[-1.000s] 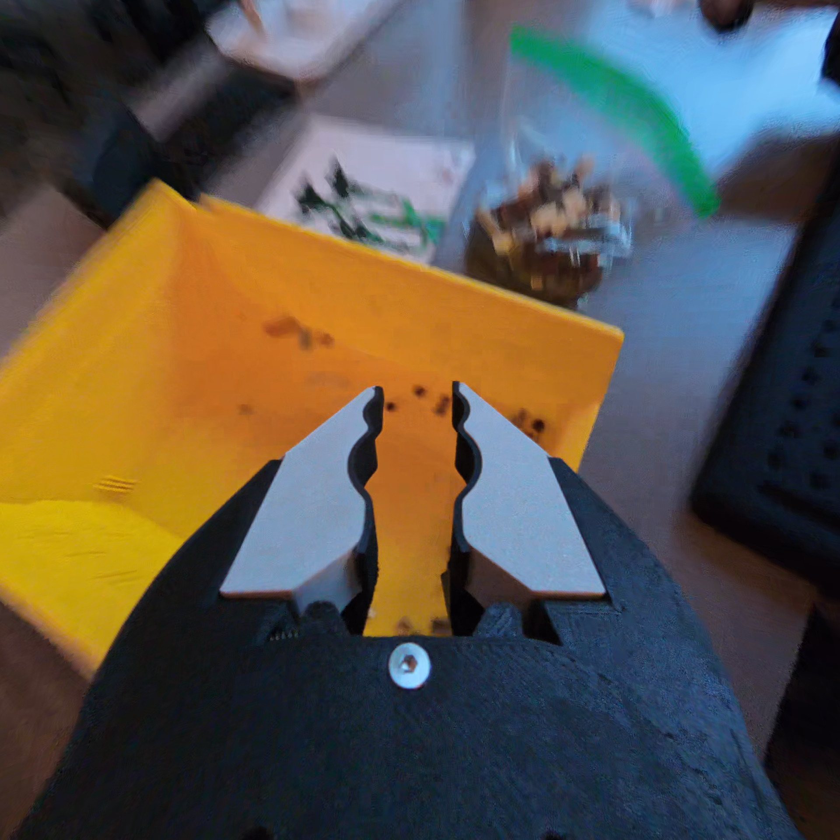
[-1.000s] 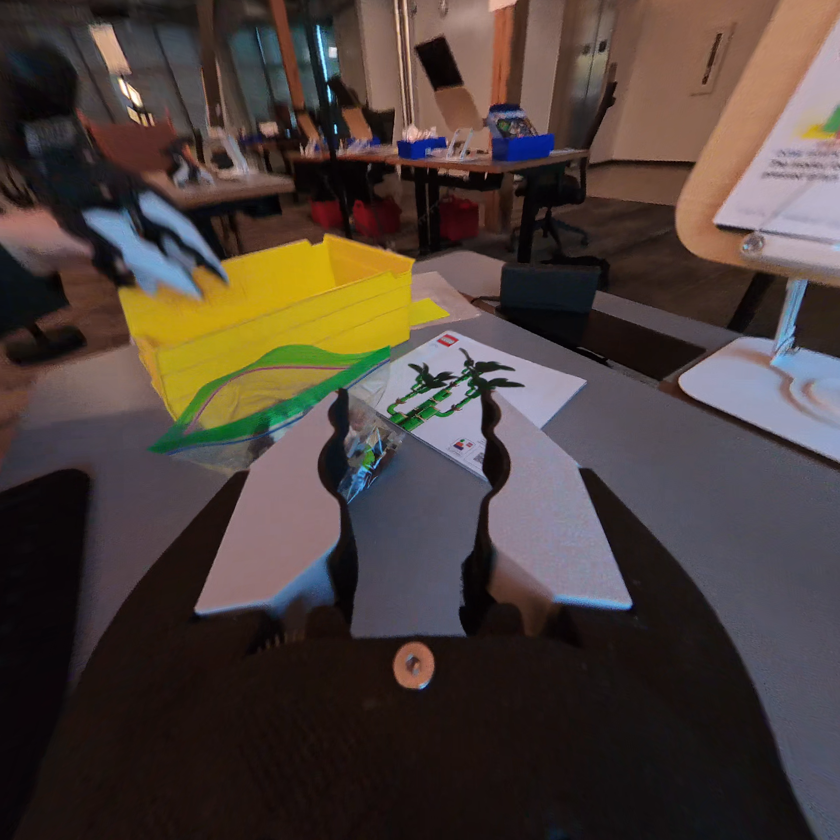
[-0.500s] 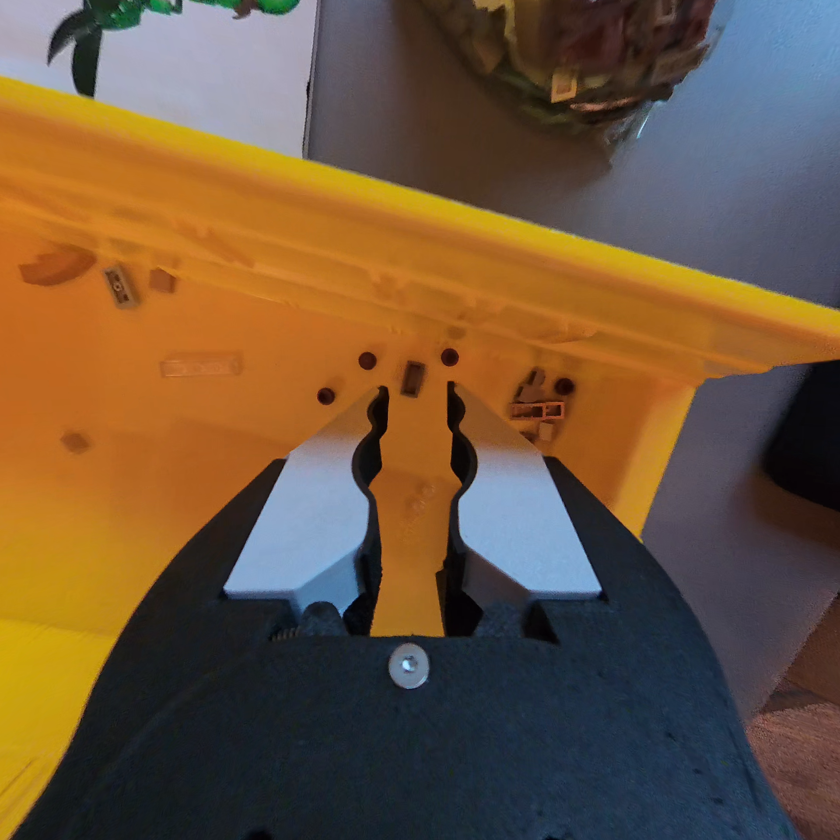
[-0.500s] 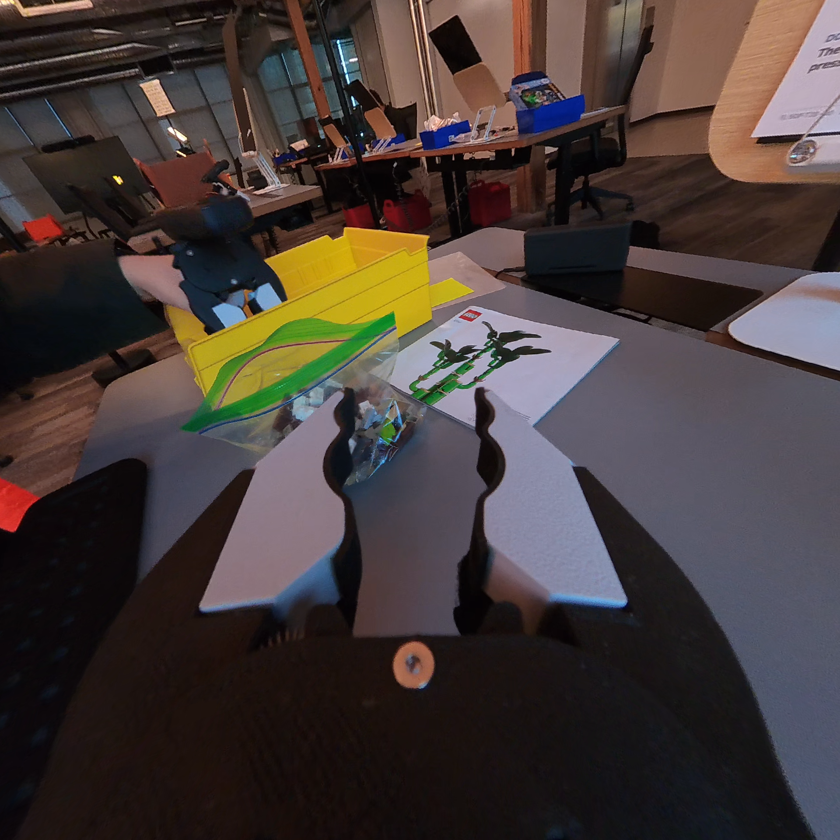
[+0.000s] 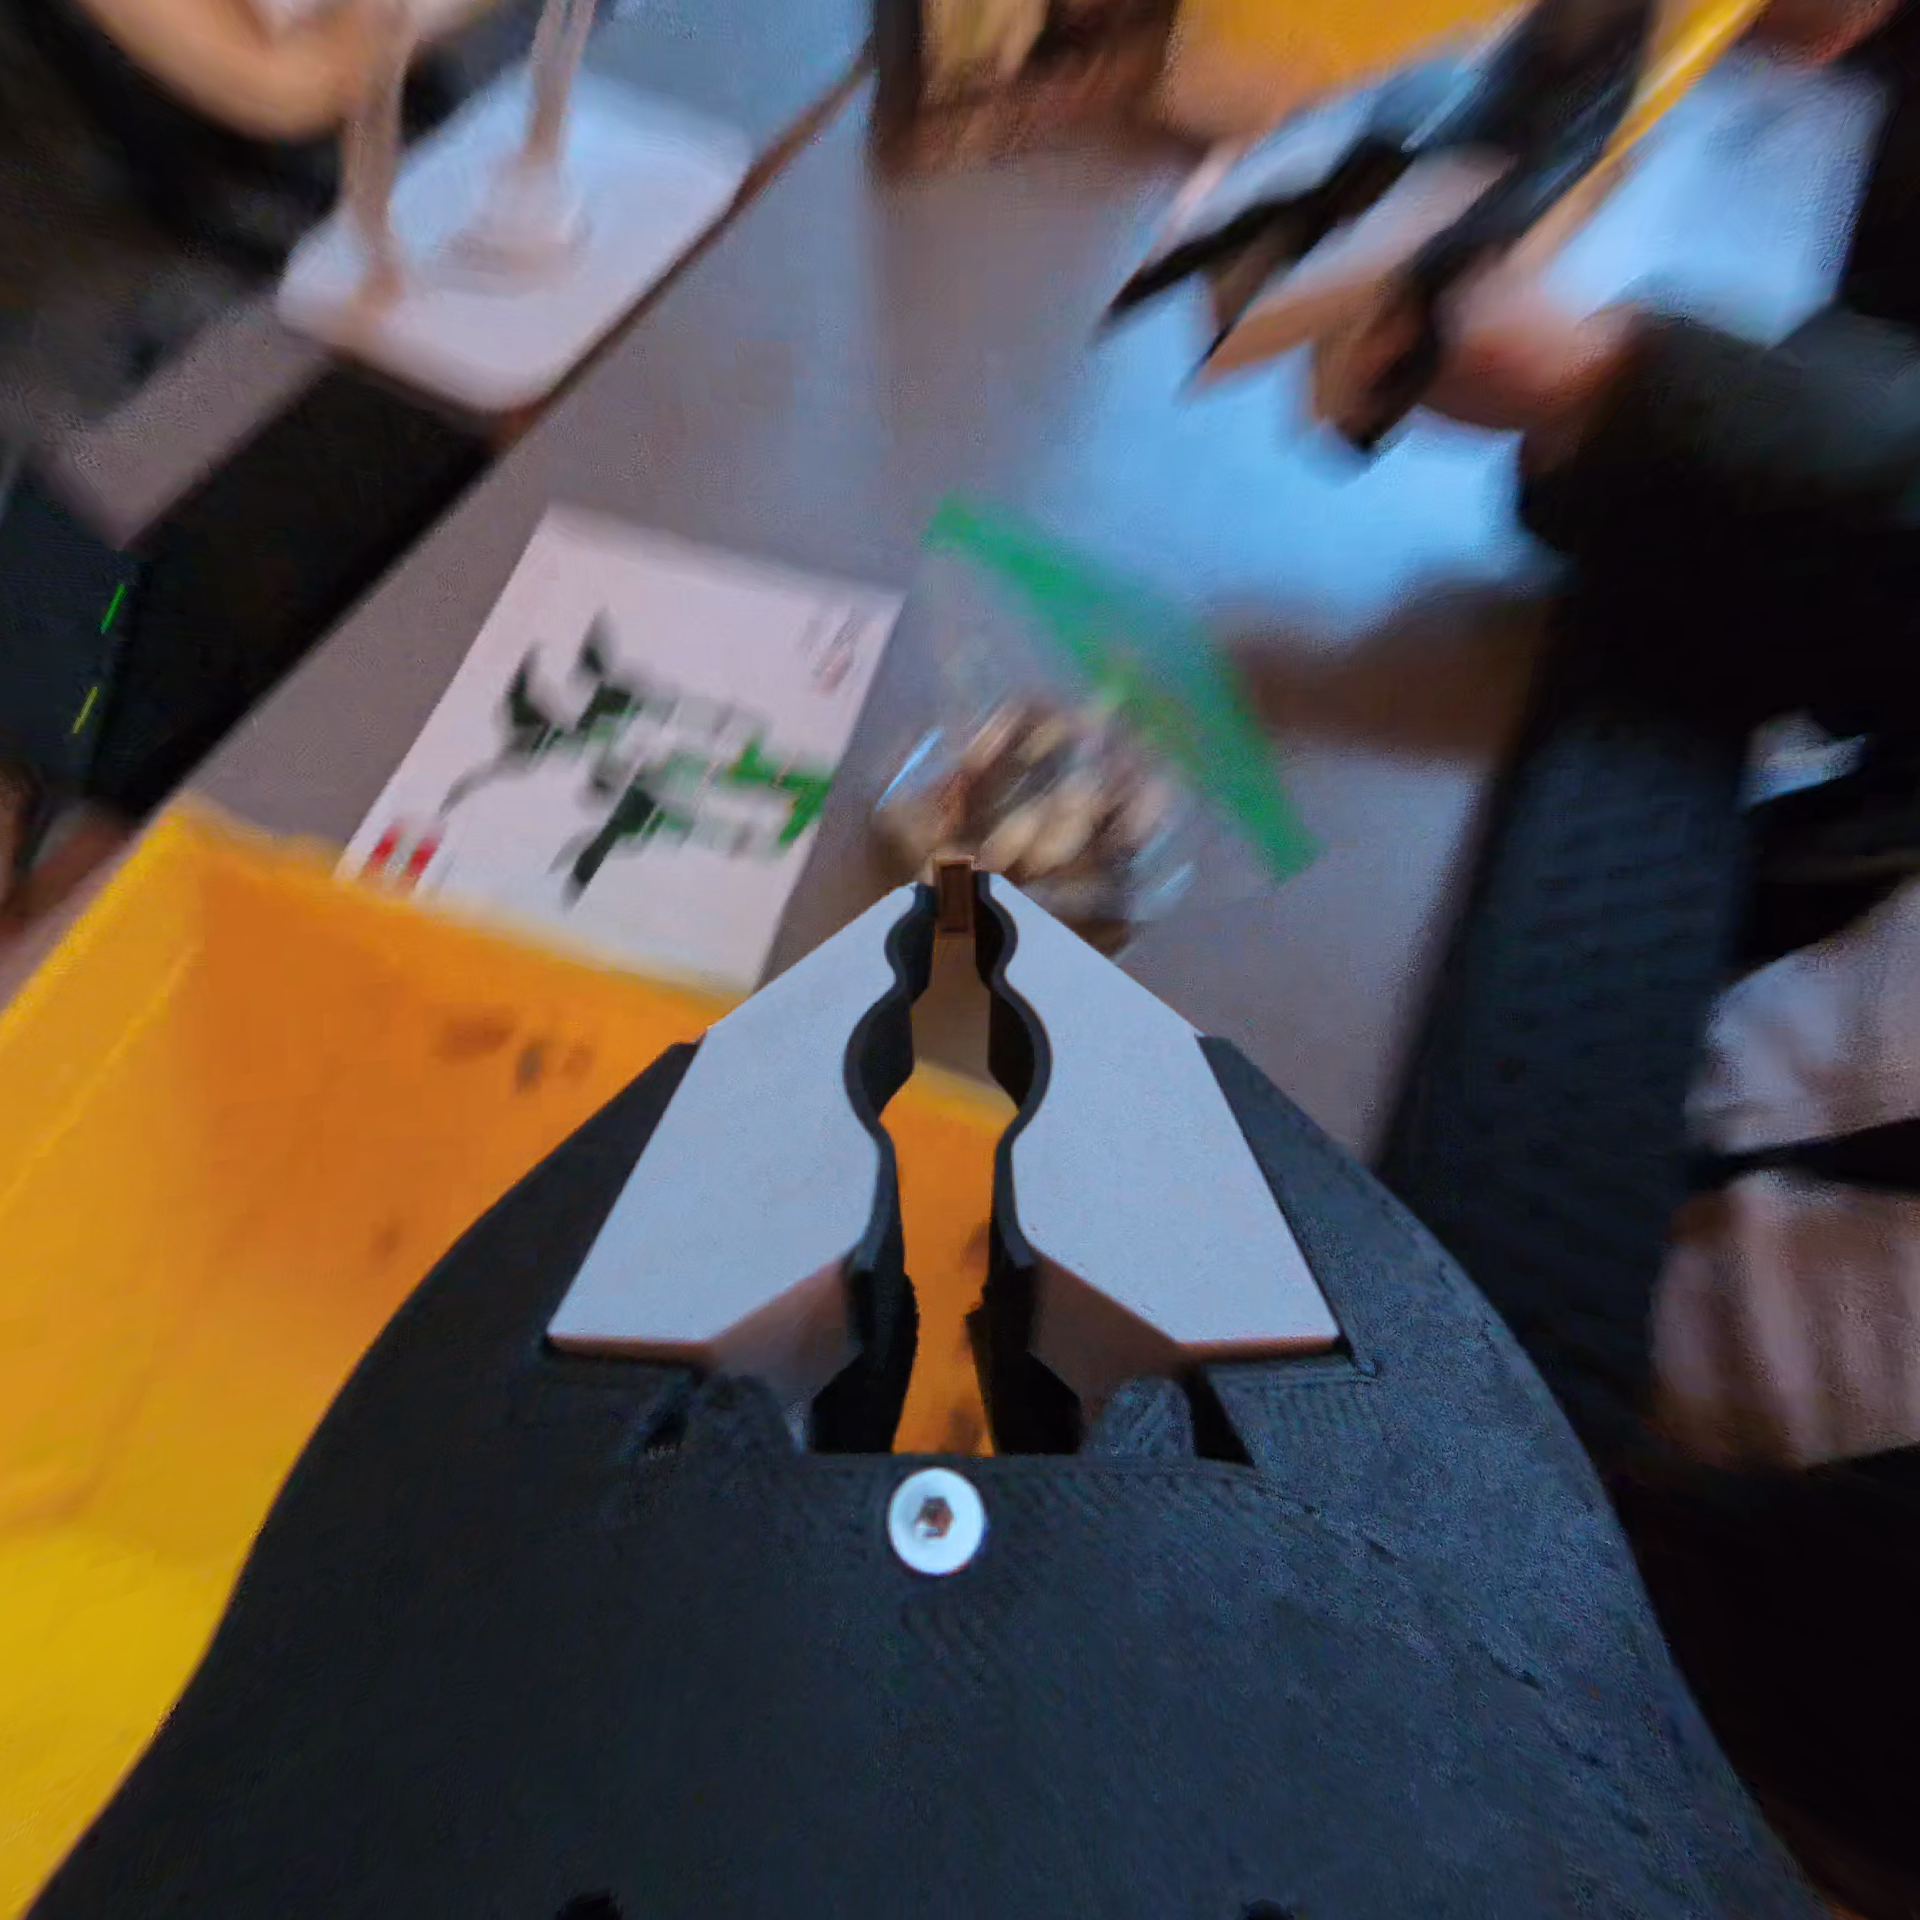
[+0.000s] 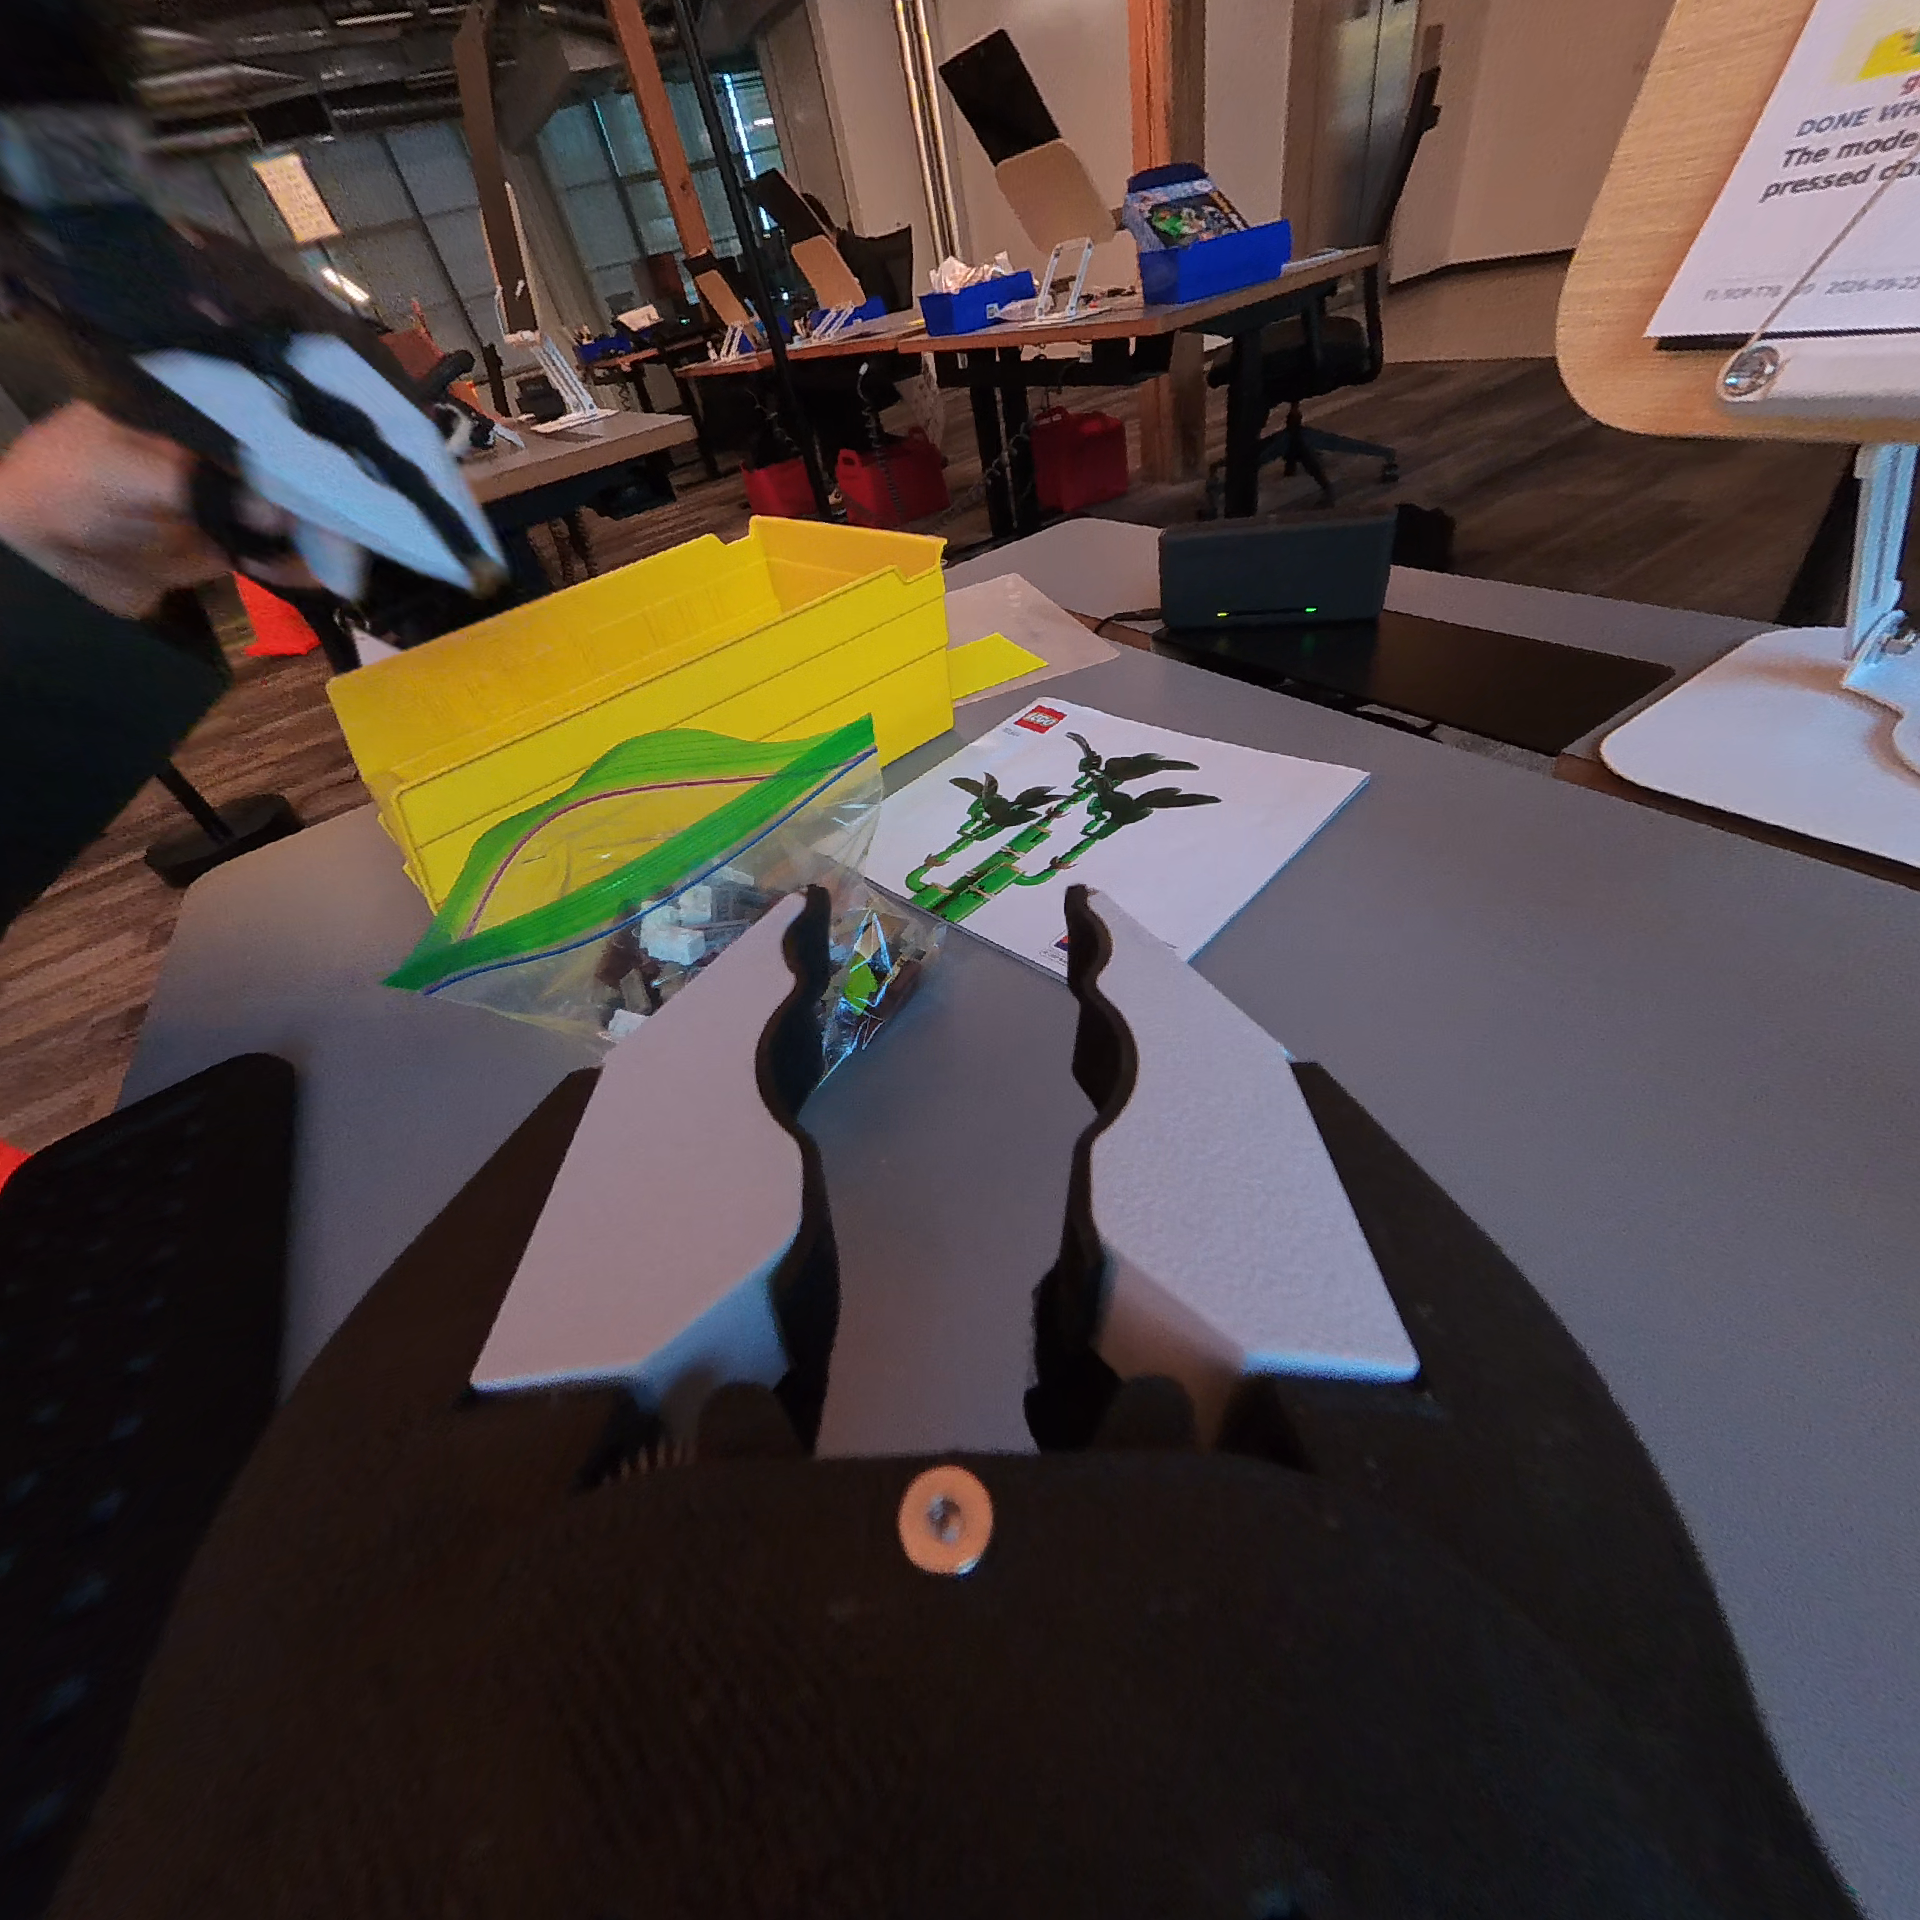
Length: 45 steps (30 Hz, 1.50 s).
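My left gripper (image 5: 953, 896) is shut on a small brown brick (image 5: 953, 891) and holds it above the near rim of the yellow bin (image 5: 260, 1091). It also shows in the right wrist view (image 6: 480, 566), raised over the yellow bin (image 6: 665, 707). A clear zip bag with a green seal (image 6: 665, 883) holds several small bricks and lies in front of the bin; it shows blurred in the left wrist view (image 5: 1081, 769). My right gripper (image 6: 940, 920) is open and empty, low over the grey table (image 6: 1558, 1091), just right of the bag.
A white instruction booklet with a green plant picture (image 6: 1112, 831) lies right of the bag. A dark box (image 6: 1276, 569) and a white stand base (image 6: 1766, 738) sit at the back right. A black perforated chair back (image 6: 135, 1299) is at the near left. Across from one pair of fingers to the other is roughly 25 centimetres.
My left gripper has shut on a small brown brick and lifted out of the yellow bin, now pointing toward the bag. My right gripper has hardly moved and stays open.
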### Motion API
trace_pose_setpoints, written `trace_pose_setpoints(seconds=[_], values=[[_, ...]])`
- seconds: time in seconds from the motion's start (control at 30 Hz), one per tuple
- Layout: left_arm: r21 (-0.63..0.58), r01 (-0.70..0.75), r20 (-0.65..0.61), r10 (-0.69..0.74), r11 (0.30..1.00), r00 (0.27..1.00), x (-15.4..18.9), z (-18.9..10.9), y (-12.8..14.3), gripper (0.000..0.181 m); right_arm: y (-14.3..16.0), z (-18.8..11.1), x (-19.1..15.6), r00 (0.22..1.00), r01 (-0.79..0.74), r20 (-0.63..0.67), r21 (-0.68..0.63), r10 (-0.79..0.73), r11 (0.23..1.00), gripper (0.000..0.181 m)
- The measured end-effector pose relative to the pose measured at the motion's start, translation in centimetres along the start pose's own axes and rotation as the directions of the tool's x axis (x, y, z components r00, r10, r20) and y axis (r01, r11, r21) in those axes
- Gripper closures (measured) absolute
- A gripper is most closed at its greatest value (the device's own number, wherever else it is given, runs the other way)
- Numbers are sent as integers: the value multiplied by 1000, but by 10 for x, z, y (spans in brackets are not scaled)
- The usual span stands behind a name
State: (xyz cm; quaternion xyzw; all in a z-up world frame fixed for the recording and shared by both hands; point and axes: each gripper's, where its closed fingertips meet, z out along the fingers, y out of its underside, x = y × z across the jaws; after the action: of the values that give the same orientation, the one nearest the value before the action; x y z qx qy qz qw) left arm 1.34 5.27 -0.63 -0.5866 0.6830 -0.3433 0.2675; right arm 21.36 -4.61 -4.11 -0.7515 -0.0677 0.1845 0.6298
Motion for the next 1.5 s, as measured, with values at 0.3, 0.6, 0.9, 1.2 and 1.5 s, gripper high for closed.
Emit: trace_pose_setpoints(seconds=[0.3, 0.6, 0.9, 1.2, 1.5], values=[[-157, -10, -172, -18, 988, 985, 79, 95, -46, 175, 6, -4, 10, 999, 0, -36, -9, 0, 1000, 138], [-307, 79, -7, -85, 948, 996, 48, 113, -20, 153, -2, -8, 1, 999, 34, -17, -1, -34, 999, 138], [74, 9, 291, -30, 997, 956, -22, -18, -16, 134, -14, -14, 7, 997, 50, -66, 55, -47, 997, 138], [-550, 210, 54, -217, 808, 975, -26, -28, 156, 142, 10, -4, 23, 992, 31, -120, -17, -33, 999, 138], [-608, -290, -332, 95, 739, 939, -10, -11, 183, 143, 18, -3, 28, 991, 25, -128, -46, -31, 999, 138]])
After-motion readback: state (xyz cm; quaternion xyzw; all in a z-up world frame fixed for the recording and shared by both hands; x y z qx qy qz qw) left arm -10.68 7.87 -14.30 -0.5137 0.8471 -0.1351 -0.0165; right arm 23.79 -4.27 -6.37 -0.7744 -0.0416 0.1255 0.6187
